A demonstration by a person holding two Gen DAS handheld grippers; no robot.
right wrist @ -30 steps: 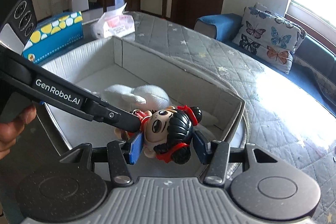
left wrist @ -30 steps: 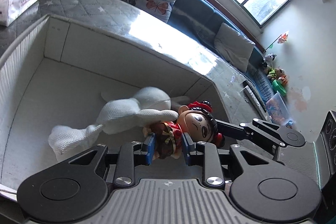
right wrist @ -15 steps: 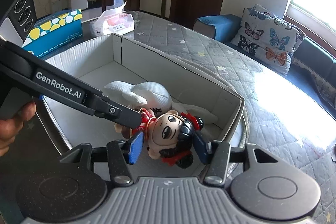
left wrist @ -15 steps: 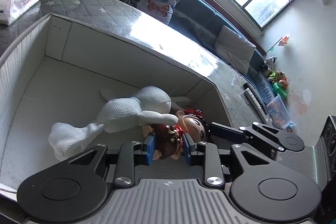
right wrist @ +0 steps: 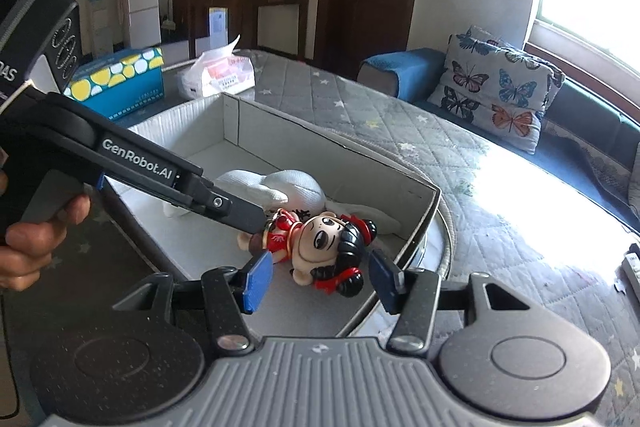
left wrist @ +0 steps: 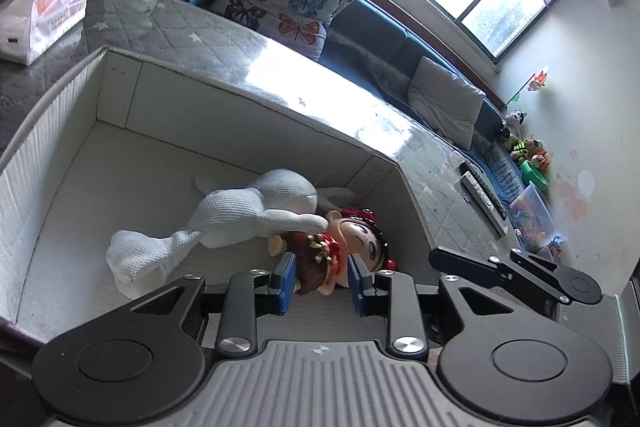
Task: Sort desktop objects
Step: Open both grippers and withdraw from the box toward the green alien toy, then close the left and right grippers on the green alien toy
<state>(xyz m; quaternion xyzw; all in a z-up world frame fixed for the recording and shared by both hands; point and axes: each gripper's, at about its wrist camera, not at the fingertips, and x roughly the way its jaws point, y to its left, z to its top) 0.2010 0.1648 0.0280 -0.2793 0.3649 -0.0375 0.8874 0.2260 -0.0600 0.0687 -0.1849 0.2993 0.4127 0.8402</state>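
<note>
Inside the box [left wrist: 248,115], near its end wall, left gripper [left wrist: 320,281] clamps the doll [left wrist: 320,259]; right gripper [right wrist: 318,277] gapes around its head.

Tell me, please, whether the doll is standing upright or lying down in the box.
Lying down: the doll rests on its back on the box floor, face up, beside the white plush.

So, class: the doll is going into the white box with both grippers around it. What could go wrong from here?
1. The left gripper grips only the red-dressed, black-haired plastic doll by its body; the heavy head may swing or slip on release.
2. The open right gripper straddles the head and could snag it when pulling back.
3. The doll touches the white knitted plush toy, so it may settle askew in the white cardboard box.
</note>
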